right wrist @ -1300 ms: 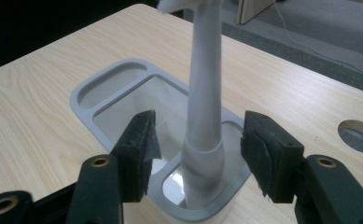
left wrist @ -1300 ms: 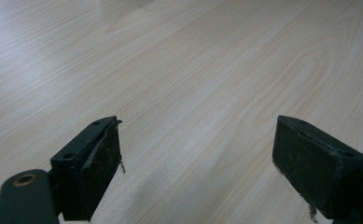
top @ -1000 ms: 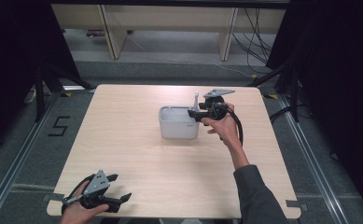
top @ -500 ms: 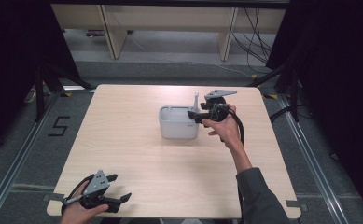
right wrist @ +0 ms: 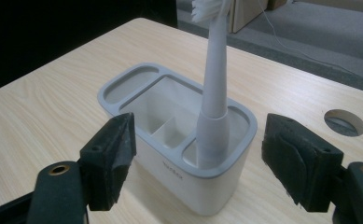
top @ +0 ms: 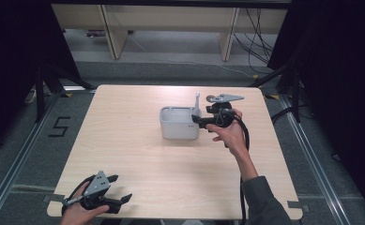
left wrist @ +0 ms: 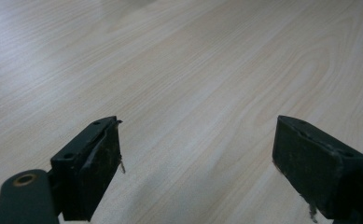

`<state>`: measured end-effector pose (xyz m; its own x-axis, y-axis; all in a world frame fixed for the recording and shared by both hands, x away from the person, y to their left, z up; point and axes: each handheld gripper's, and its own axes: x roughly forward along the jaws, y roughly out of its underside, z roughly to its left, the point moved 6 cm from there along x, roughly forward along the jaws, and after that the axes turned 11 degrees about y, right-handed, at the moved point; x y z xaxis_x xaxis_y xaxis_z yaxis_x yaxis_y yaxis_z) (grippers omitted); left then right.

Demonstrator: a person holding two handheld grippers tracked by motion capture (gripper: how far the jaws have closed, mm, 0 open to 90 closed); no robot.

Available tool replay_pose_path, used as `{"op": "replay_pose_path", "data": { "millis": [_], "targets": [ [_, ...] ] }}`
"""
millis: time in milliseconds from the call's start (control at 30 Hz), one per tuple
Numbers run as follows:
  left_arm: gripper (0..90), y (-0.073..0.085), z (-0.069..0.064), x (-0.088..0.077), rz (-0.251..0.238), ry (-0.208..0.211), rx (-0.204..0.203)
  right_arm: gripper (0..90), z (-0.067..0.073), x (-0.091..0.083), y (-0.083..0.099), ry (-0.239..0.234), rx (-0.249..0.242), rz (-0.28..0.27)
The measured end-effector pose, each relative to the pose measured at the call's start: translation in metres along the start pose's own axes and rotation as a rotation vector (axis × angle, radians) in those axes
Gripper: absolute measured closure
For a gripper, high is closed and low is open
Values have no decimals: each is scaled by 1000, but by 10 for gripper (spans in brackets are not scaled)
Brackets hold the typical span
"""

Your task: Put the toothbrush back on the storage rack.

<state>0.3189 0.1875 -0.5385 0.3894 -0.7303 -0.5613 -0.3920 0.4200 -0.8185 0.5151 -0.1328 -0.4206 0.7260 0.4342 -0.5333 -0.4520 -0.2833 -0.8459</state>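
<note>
Two grippers bracket the work: nearest, the left gripper (top: pixel 117 197) rests idle at the table's (top: pixel 124 140) front edge, jaws wide and empty. Farther off, the right gripper (right wrist: pixel 200 158) has just been opening its jaws, which now stand clear of the toothbrush (right wrist: pixel 214 93) standing upright in the end slot of the grey holder (right wrist: pixel 170 154). The placing looks finished, so the next move calls for backing straight away without clipping the handle.

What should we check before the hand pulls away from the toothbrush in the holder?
1. Toothbrush stands upright in the holder: ok.
2. Right gripper jaws have just been opening and stand clear of the toothbrush on both sides: ok.
3. Holder sits flat on the table: ok.
4. Toothbrush base fully down in its slot: cannot tell.
5. Left gripper open above bare table, far from the holder: ok.
</note>
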Motion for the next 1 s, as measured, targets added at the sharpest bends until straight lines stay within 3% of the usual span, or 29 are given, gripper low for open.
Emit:
{"op": "replay_pose_path", "data": {
  "millis": [200, 233, 333, 433, 500, 567, 833, 933, 1000],
  "targets": [
    [147, 0, 0, 0, 4, -3, 6, 246, 5, -8, 4, 2, 12, -8],
    [147, 0, 0, 0, 4, -2, 6, 240, 5, -8, 4, -2, -12, -19],
    [147, 0, 1, 0, 4, -3, 6, 227, 8, -13, 6, 6, 8, -10],
    [147, 0, 0, 0, 5, -2, 6, 196, 8, -16, 7, 27, -18, -21],
    [147, 0, 0, 0, 5, -3, 6, 195, 11, -16, 10, 20, 5, -18],
    [147, 0, 0, 0, 5, -3, 6, 195, 11, -17, 11, 23, -12, -32],
    [147, -1, -1, 0, -12, -4, -3, 195, 18, -21, 19, 19, -1, -8],
    [147, -1, -1, -1, -3, -1, 7, 194, 19, -22, 20, 17, -28, -15],
    [147, -2, -2, -1, -6, 0, 5, 193, 21, -23, 21, 22, -1, -11]
  ]
}}
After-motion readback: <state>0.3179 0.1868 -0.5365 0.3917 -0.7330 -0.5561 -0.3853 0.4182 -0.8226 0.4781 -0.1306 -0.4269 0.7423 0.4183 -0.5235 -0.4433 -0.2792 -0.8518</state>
